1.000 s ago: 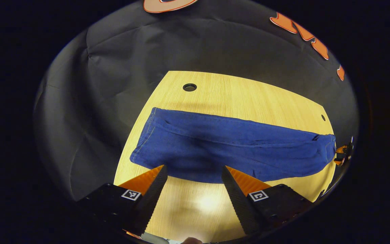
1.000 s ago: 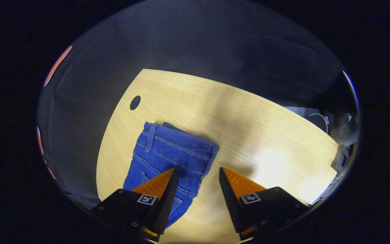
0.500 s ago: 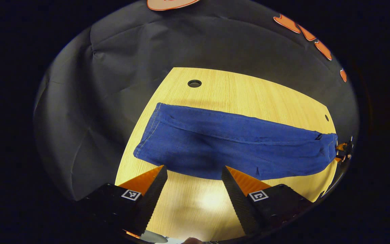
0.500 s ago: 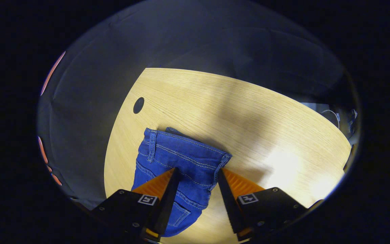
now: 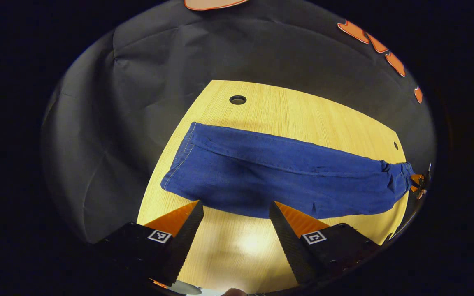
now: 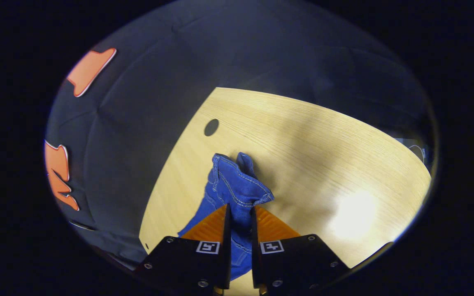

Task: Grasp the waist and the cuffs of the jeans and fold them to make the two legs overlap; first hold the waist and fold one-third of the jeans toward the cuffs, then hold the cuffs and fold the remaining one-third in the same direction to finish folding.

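- Right tool (image 6: 239, 216): I see it clamped on the waist (image 6: 237, 181) of the jeans (image 5: 278, 174), both fingers (image 6: 214, 224) pressing the bunched denim between them.
- Left tool (image 5: 237, 213): its fingers stand apart over bare desk (image 5: 237, 246), near the long lower edge of the jeans and holding nothing.
- From the left gripper view, the jeans lie flat across the wooden desk as one long band, legs overlapped, cuffs (image 5: 179, 160) at the left end.
- At the far right end, the waist puckers where the right tool (image 5: 418, 185) grips it.
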The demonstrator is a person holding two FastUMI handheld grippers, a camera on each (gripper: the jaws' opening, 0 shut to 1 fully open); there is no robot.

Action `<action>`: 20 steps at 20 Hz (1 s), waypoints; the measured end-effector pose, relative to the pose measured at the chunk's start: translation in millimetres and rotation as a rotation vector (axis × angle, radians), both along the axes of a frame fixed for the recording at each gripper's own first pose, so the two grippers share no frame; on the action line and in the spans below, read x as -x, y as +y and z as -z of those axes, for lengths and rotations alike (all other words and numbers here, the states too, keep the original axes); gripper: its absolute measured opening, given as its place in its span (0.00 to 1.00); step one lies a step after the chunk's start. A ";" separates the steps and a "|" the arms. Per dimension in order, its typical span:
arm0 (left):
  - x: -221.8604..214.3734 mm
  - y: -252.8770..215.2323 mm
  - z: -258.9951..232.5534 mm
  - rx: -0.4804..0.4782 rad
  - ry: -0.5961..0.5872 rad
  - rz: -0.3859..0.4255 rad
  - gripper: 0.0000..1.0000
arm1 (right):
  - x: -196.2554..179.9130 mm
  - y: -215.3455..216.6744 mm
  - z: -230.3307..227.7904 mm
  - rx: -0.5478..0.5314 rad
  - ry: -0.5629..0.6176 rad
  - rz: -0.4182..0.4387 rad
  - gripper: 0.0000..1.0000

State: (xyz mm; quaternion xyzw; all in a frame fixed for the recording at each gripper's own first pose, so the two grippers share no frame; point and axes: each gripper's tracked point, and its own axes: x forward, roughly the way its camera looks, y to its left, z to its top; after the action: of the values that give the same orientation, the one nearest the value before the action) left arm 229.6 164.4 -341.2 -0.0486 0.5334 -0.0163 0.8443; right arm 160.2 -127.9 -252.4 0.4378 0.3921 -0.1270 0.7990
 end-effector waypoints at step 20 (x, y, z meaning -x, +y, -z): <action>7.5 26.5 -14.0 0.096 -0.039 -0.079 0.99 | 18.2 241.4 -117.0 -0.020 -0.206 -0.387 0.22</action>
State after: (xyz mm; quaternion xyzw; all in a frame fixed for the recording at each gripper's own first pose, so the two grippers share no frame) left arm 222.2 191.0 -327.2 -0.1098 0.5131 -0.0095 0.8512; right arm 142.0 113.5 -135.4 0.3729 0.3864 0.0781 0.8400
